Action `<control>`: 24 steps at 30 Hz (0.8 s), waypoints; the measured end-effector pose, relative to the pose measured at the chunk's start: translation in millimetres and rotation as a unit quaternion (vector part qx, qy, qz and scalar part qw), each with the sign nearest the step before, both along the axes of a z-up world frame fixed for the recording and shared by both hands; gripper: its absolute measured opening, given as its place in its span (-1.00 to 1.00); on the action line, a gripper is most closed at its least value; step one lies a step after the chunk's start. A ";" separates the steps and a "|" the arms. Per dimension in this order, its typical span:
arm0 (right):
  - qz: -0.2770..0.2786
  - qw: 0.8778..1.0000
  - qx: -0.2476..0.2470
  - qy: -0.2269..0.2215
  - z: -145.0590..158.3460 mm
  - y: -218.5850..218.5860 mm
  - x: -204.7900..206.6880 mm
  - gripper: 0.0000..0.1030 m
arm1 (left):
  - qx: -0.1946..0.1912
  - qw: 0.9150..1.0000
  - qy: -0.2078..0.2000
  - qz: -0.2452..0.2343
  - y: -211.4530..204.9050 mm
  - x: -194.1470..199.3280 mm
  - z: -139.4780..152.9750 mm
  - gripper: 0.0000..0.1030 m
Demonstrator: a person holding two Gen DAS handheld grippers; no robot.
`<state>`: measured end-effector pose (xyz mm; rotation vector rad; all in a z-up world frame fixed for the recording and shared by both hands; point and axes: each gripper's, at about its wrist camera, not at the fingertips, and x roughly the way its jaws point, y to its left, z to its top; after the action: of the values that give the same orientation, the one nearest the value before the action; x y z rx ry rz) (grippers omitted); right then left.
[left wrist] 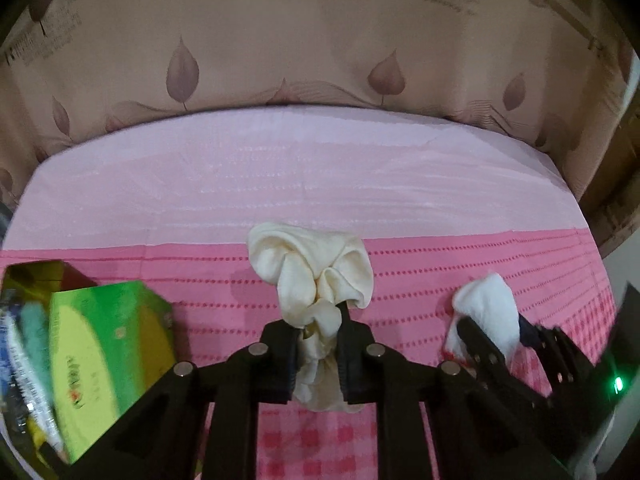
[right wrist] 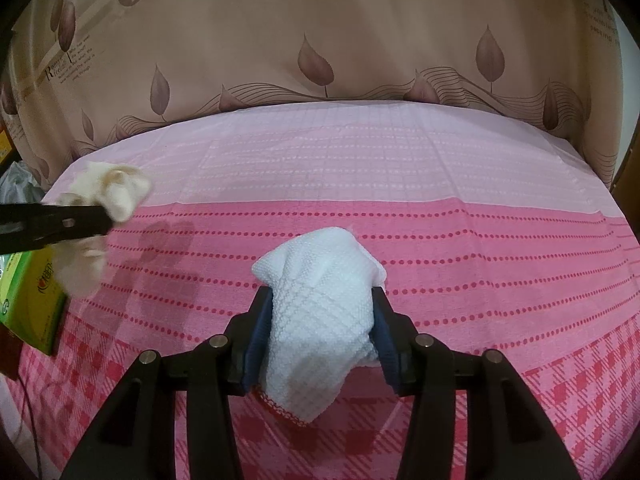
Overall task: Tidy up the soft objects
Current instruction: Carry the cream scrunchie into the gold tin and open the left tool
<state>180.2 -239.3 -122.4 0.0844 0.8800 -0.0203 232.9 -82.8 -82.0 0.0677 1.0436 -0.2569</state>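
Pink woven bedding [right wrist: 460, 248], dotted in rows and checked nearer the cameras, meets a pale band and a tan curtain [right wrist: 360, 40] printed with leaves and the word "love". At nine o'clock in the left wrist view sits a green carton [left wrist: 104, 356], its label blurred. The left gripper [left wrist: 319, 320] is pinched tight on a crumpled cream cloth [left wrist: 312, 268] lifted off the bed. The right gripper [right wrist: 322, 300], partly closed, clamps a bunched white waffle-knit cloth [right wrist: 320, 320] with red stitched edging.
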 end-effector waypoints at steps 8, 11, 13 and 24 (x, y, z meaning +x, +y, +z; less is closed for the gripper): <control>0.000 1.000 0.000 0.000 -0.3 -0.8 -0.2 -0.09 | 0.004 1.000 -0.012 -0.022 11.6 -38.7 23.0 -0.71; 0.000 1.000 -0.001 0.000 -0.7 -1.4 0.0 -0.09 | 0.006 0.999 -0.021 -0.031 17.6 -50.4 33.6 -0.71; 0.000 1.000 -0.002 0.000 -1.0 -1.3 -0.1 -0.09 | 0.005 0.999 -0.026 -0.036 23.5 -57.6 41.7 -0.71; 0.000 1.000 -0.003 0.000 -1.5 -0.9 -0.2 -0.09 | 0.019 0.999 -0.041 -0.014 82.1 -76.1 69.1 -0.71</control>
<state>180.0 -240.2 -124.0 0.0794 0.8804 -0.0230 156.8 -0.7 -12.9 0.1263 0.9671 -0.2588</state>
